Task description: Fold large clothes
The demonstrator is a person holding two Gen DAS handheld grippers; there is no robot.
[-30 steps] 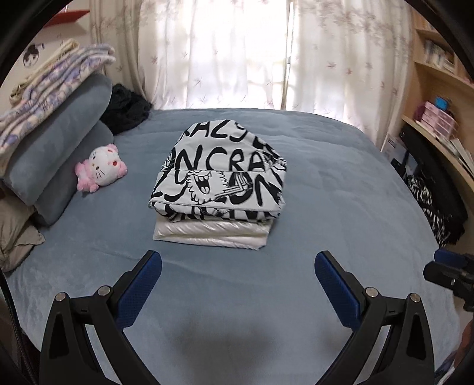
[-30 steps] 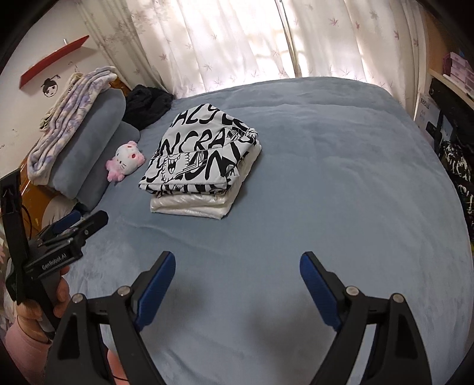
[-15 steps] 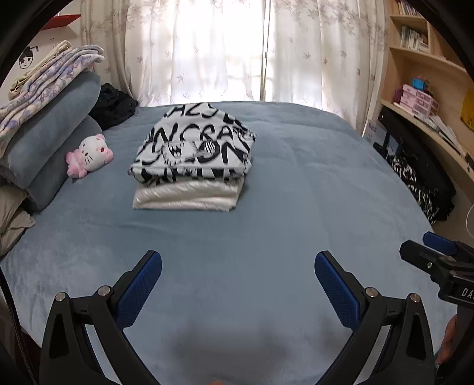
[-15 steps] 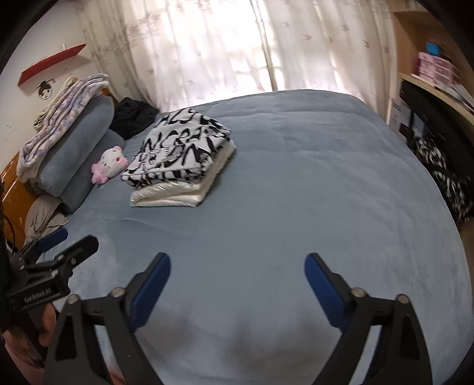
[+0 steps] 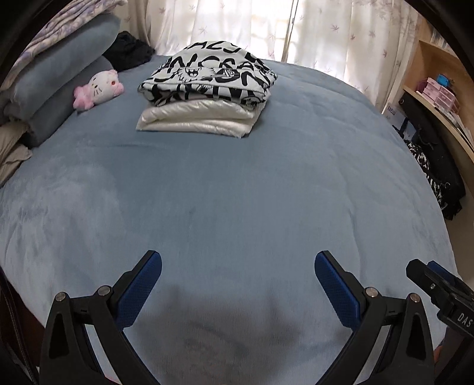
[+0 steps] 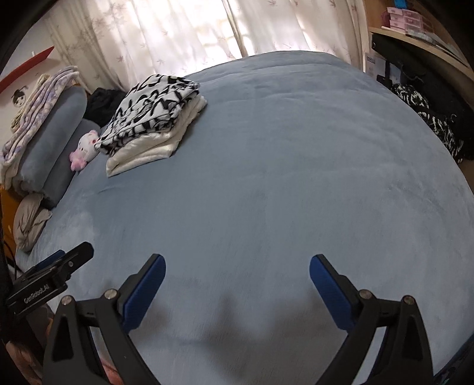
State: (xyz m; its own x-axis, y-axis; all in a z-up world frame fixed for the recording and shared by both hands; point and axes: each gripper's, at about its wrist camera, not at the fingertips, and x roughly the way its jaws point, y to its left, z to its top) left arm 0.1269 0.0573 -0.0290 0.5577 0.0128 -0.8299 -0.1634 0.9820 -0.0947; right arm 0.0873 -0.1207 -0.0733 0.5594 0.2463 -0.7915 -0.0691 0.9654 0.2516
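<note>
A folded black-and-white graffiti-print garment (image 5: 209, 78) lies on top of a folded shiny white garment (image 5: 198, 120) at the far side of the blue bed (image 5: 237, 192). The same stack shows in the right wrist view, print garment (image 6: 148, 111) over white one (image 6: 142, 154), far left. My left gripper (image 5: 237, 266) is open and empty, low over the near part of the bed, far from the stack. My right gripper (image 6: 237, 266) is open and empty too, over the near bed. Each gripper shows at the edge of the other's view.
A pink and white plush cat (image 5: 99, 88) lies left of the stack beside grey-blue pillows (image 5: 59, 74). A black garment (image 5: 130, 53) lies at the headboard corner. Shelves with boxes (image 5: 438, 91) and dark clothes (image 5: 435, 171) stand along the right. Curtains (image 5: 266, 26) hang behind the bed.
Both grippers have drawn back from the stack toward the near side of the bed and tipped down. The stack looks farther and higher in both views. Both stay open.
</note>
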